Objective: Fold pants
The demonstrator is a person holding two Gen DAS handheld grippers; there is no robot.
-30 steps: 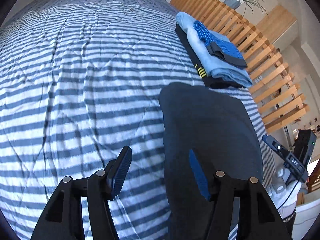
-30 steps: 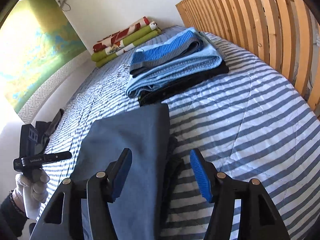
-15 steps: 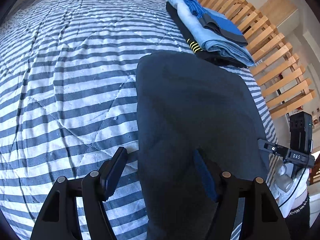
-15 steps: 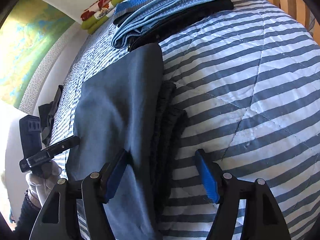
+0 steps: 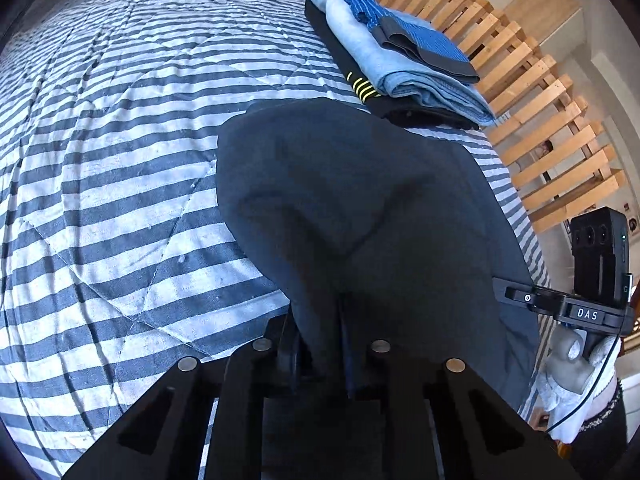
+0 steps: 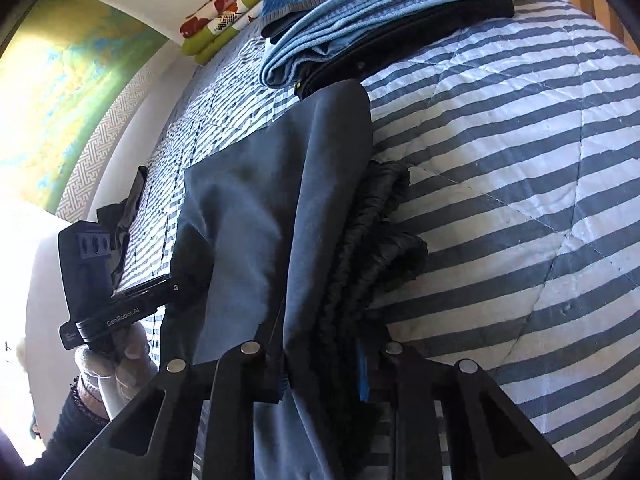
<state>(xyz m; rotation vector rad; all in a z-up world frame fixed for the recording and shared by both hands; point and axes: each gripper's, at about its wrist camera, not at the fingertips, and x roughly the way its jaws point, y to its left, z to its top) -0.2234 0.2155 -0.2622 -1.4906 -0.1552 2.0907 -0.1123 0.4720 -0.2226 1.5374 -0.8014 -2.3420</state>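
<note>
Dark pants (image 5: 360, 200) pinched inside both claws, left claw (image 5: 320, 344) and right claw (image 6: 320, 360).

Both tools are matte black. The left gripper (image 5: 320, 360) fills the bottom of its frame with two angular arms, each with a slotted cut-out and round silver screws. The right gripper (image 6: 320, 372) has the same build, with ribbed blue pads (image 6: 363, 376) on its fingers. At the right edge of the left view a boxy black camera block reads "DAS"; at lower left of the right view its twin reads "GenRobot.AI". The person's hands (image 6: 116, 364) wear white gloves, with dark sleeves and a beaded wristband; a thin black cable trails by the right hand (image 5: 576, 384).
</note>
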